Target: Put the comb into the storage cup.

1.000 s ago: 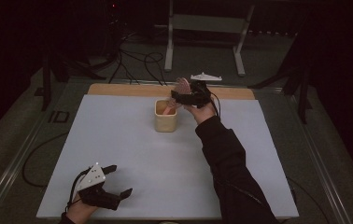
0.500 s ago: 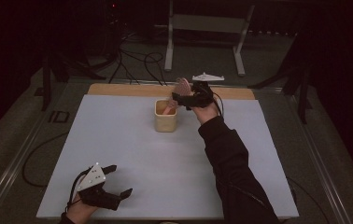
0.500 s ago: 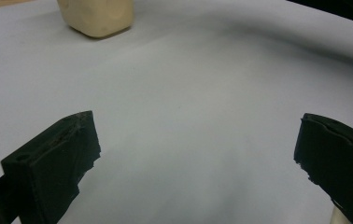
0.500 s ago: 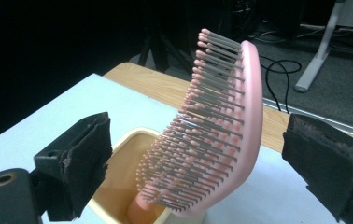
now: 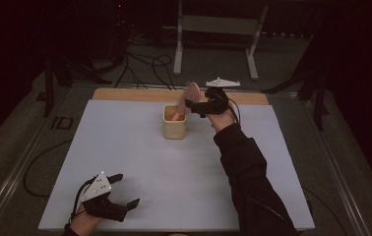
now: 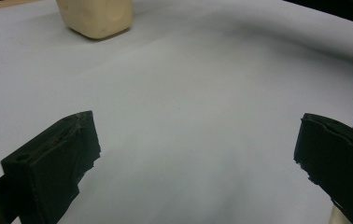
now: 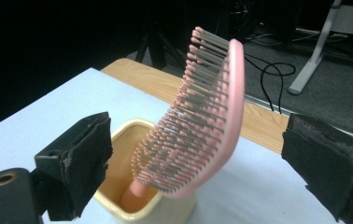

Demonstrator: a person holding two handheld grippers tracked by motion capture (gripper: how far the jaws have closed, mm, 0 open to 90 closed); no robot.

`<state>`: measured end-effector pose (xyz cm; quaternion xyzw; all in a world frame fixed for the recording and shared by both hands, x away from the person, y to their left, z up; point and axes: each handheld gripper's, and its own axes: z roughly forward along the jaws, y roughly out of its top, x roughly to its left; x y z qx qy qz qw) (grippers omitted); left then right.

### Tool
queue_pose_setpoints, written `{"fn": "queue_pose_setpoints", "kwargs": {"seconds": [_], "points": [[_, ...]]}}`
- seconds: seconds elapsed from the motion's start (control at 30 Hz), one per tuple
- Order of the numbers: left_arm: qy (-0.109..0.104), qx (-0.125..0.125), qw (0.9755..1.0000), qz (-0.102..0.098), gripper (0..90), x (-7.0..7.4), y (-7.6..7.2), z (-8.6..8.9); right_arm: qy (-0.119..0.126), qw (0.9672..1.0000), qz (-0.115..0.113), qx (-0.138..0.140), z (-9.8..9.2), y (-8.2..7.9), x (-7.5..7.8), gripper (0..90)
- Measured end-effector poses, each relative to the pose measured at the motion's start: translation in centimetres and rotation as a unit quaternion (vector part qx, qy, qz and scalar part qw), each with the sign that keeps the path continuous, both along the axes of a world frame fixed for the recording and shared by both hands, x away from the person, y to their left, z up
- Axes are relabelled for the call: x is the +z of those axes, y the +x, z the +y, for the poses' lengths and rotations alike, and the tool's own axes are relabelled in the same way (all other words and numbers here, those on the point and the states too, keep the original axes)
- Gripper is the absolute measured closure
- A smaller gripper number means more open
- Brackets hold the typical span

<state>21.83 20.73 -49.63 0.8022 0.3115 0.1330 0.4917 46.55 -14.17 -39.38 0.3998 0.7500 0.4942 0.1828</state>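
Right gripper (image 7: 198,154) wide open, jaws just opened, standing clear either side of the pink hairbrush (image 7: 198,116), gripping nothing. Brush standing handle-down in the cream cup (image 5: 174,123), far centre of the white surface (image 5: 139,162). Best backed straight away without brushing the bristles or tipping the cup. Left gripper (image 5: 125,192) open, empty, near left. Brush: curved plastic, fine tipped bristles; cup: squarish, glossy, rounded corners.

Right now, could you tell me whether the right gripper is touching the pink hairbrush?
Apart. In the right gripper view, the right gripper has both jaws open wide, with clear gaps either side of the pink hairbrush, which stands in the cream cup.
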Motion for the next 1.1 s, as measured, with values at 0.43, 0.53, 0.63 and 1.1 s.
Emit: {"fn": "queue_pose_setpoints", "kwargs": {"seconds": [0.43,0.53,0.63,1.1], "points": [[-0.002,0.000,1.0000,0.003,0.3,0.0,0.0,-0.1,-0.006,1.0000,0.004,0.001,-2.0,-1.3,-0.4,8.2],[-0.002,-0.002,1.0000,0.003,0.3,0.0,0.0,-0.1,-0.006,1.0000,0.004,0.003,-2.6,-1.7,-0.7,8.2],[-0.004,0.000,1.0000,0.004,0.3,-0.1,0.1,-0.1,-0.004,1.0000,0.000,0.005,-3.1,-2.1,-0.9,8.2],[0.001,-0.001,1.0000,0.001,0.3,0.0,0.0,-0.1,0.010,0.9994,0.003,0.033,-4.8,-4.6,-1.9,8.3]]}}
